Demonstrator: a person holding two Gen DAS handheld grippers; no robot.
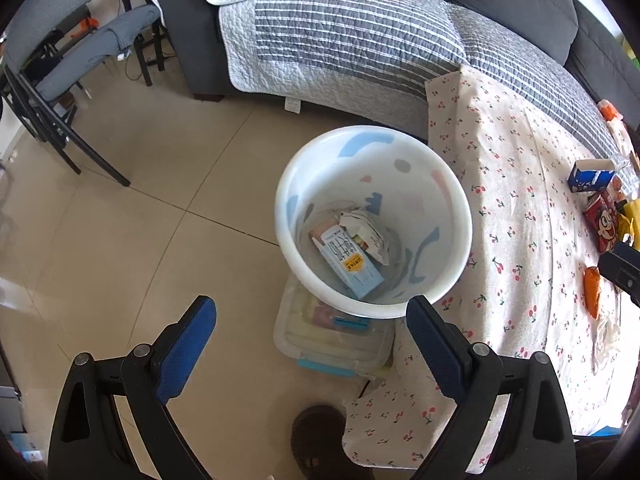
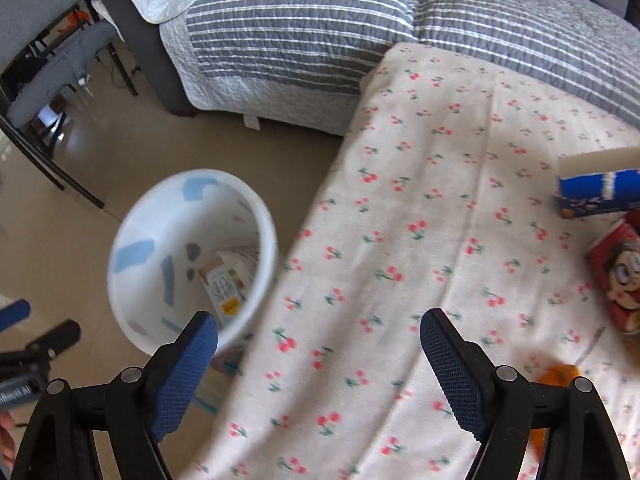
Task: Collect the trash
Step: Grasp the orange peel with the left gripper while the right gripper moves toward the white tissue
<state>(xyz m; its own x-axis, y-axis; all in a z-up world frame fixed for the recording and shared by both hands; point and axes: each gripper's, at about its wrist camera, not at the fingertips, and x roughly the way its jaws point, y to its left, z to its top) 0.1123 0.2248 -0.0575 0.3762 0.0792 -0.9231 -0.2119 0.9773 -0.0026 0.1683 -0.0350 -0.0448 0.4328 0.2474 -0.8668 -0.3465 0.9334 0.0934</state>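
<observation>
A white bin point(image 1: 448, 200) with pastel patches stands on the floor beside the table; it also shows in the right wrist view point(image 2: 268, 232). Inside lie a light blue carton point(image 1: 354, 266) and a crumpled wrapper point(image 1: 366, 228). My left gripper point(image 1: 312, 316) is open and empty above the bin's near rim. My right gripper point(image 2: 320, 332) is open and empty over the cherry-print tablecloth point(image 2: 440, 200). On the table lie a blue box point(image 2: 600, 188), a red snack packet point(image 2: 620, 276) and an orange wrapper point(image 2: 558, 376); they also show in the left wrist view: the blue box point(image 1: 590, 176), the red snack packet point(image 1: 604, 224) and the orange wrapper point(image 1: 592, 290).
A clear plastic storage box point(image 1: 332, 340) sits on the floor under the bin. A grey sofa with a striped quilt point(image 1: 340, 40) runs behind the table. A chair with black legs point(image 1: 60, 80) stands at the left. The floor is beige tile point(image 1: 120, 240).
</observation>
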